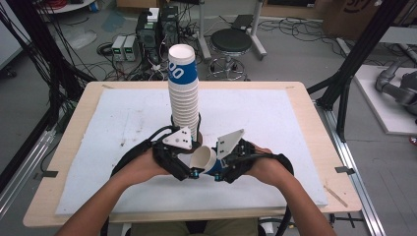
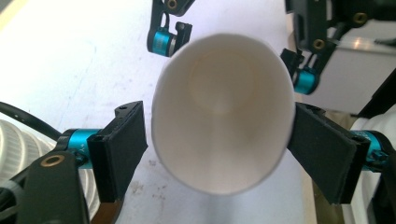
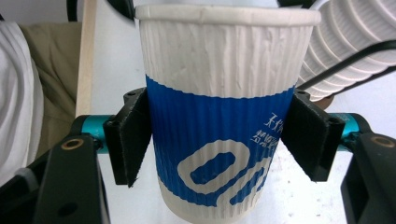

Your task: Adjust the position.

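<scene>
- at about nine o'clock from the loose cup we have our left gripper (image 1: 189, 169), held low over the white mat (image 1: 123, 147). its pads stand apart either side of the cup's open mouth: the left gripper view shows a gap at one pad, while the other sits right at the rim, and we cannot tell if it touches. we judge this one is not gripping.
- at the centre, the single paper cup (image 1: 206, 161) lies tilted between our two hands, mouth turned towards the left gripper, blue band towards the right. in the left gripper view the paper cup (image 2: 223, 112) looks empty.
- at twelve o'clock from the cup, just behind the grippers, rises the tall stack of cups (image 1: 183, 93), nested and upright on the mat.
- at three o'clock, our right gripper (image 1: 222, 169) is clamped on the cup: the right gripper view has both pads pressed to the blue band of the paper cup (image 3: 219, 135).
- progress, as we judge it: one cup is off the stack and carried by the right gripper alone; the hand-over looks done.
- left, we think: setting this cup down on the mat, and the rest of the stack.
</scene>
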`<act>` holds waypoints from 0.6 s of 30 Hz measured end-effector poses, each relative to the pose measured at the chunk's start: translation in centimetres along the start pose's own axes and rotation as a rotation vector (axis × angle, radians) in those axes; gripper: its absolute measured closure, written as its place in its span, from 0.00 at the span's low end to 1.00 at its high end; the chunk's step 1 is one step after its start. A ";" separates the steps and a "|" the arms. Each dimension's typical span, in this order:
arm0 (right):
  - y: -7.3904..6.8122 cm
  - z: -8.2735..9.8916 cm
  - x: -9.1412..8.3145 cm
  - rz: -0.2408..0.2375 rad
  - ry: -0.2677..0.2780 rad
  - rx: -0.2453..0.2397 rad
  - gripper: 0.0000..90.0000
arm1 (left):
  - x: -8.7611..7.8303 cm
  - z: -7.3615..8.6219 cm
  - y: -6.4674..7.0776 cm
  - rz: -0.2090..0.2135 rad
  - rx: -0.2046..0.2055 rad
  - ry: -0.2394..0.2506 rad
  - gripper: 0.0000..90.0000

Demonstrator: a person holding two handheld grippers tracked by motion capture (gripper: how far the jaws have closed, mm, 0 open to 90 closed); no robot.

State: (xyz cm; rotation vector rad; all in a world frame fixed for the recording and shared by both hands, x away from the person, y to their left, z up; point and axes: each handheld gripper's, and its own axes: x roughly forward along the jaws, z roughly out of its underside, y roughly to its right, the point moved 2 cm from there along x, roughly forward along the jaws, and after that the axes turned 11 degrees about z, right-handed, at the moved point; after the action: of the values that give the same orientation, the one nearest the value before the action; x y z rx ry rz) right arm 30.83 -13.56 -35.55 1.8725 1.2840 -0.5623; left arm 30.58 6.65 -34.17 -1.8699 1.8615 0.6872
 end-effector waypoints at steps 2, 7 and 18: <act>0.1 0.6 -0.4 0.001 0.012 0.014 0.33 | -0.4 0.4 0.0 0.002 -0.001 0.040 0.22; 0.1 1.9 -0.8 0.006 0.023 0.037 0.33 | -1.1 1.9 0.1 -0.006 -0.022 0.102 0.22; 0.7 4.7 -1.3 0.060 0.161 0.192 0.32 | -3.1 5.9 0.4 -0.141 -0.113 0.348 0.22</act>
State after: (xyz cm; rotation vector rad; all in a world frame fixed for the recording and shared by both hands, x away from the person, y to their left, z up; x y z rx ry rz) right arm 31.30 -18.15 -37.19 2.1449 1.3099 -0.5269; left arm 29.92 12.72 -36.94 -2.2901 1.8993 0.4495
